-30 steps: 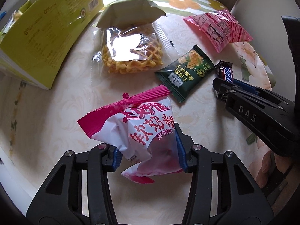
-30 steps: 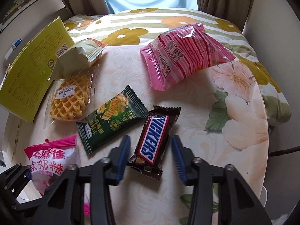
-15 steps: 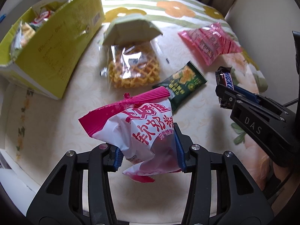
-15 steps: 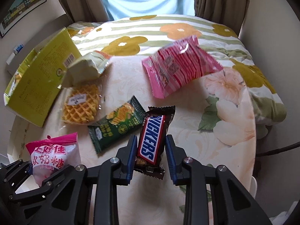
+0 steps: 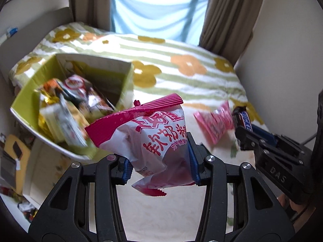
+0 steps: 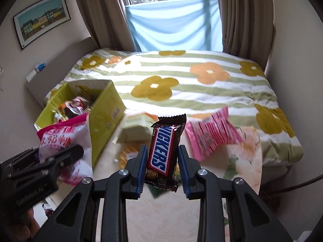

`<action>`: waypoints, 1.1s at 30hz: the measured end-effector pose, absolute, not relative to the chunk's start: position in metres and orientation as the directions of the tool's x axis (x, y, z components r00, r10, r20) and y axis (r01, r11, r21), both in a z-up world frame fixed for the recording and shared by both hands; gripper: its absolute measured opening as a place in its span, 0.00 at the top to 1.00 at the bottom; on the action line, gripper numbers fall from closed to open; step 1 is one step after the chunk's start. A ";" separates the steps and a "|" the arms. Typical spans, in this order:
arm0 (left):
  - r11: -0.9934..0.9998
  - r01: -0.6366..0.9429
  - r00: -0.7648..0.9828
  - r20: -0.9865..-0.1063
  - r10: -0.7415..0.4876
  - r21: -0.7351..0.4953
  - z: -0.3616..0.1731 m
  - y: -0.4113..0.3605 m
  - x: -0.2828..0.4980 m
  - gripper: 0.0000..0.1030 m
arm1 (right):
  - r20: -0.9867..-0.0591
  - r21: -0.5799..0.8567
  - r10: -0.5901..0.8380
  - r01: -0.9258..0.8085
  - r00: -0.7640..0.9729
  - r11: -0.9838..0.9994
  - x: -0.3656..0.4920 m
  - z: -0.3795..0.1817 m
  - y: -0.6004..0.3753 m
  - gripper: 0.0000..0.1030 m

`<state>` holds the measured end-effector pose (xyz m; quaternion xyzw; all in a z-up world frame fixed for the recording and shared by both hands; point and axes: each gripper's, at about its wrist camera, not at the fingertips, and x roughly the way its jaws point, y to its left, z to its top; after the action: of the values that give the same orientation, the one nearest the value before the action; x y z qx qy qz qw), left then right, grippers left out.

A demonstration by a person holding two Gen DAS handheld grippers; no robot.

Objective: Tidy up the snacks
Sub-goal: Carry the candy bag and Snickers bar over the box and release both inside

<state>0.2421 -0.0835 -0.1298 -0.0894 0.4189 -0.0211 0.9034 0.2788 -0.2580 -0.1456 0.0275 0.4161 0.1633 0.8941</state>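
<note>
My left gripper (image 5: 159,161) is shut on a pink-and-white candy bag (image 5: 153,141) and holds it in the air to the right of the open yellow-green box (image 5: 125,80). My right gripper (image 6: 162,161) is shut on a Snickers bar (image 6: 164,147), held upright above the table. The candy bag (image 6: 66,139) and the box (image 6: 105,109) also show at the left of the right wrist view. The Snickers bar (image 5: 241,119) shows at the right of the left wrist view. The box holds several wrapped snacks (image 5: 66,109).
A pink striped snack pack (image 6: 212,135) lies on the table's far right. A waffle pack (image 6: 129,153) and a pale green pouch (image 6: 135,131) lie below the Snickers bar. A bed with a flowered cover (image 6: 181,84) stands behind the table (image 6: 161,211).
Both grippers have lifted with their snacks and tilted up, so the views now show the box's open top, the bed and the window. The right gripper closed on the Snickers bar.
</note>
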 end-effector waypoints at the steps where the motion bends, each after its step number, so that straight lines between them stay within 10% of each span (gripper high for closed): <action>1: 0.982 -0.043 0.661 -0.742 -0.111 -0.186 -0.122 -0.072 0.245 0.60 | -0.728 0.185 0.322 -0.279 0.605 0.942 0.280 -0.138 -0.252 0.73; 17: 0.969 -0.137 0.654 -0.753 -0.069 -0.207 -0.102 0.122 0.308 0.60 | -0.670 0.238 0.391 -0.316 0.631 0.918 0.335 -0.089 -0.125 0.75; 33: 0.966 -0.048 0.575 -0.798 -0.181 -0.253 -0.145 0.161 0.334 0.61 | -0.856 0.352 0.247 0.162 0.455 0.922 0.276 -0.247 -0.175 0.70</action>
<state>0.3336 0.1607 -0.1453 -0.1242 0.4593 -0.0379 0.8787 0.2763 -0.1747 -0.2466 0.1959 0.5216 0.0257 0.8300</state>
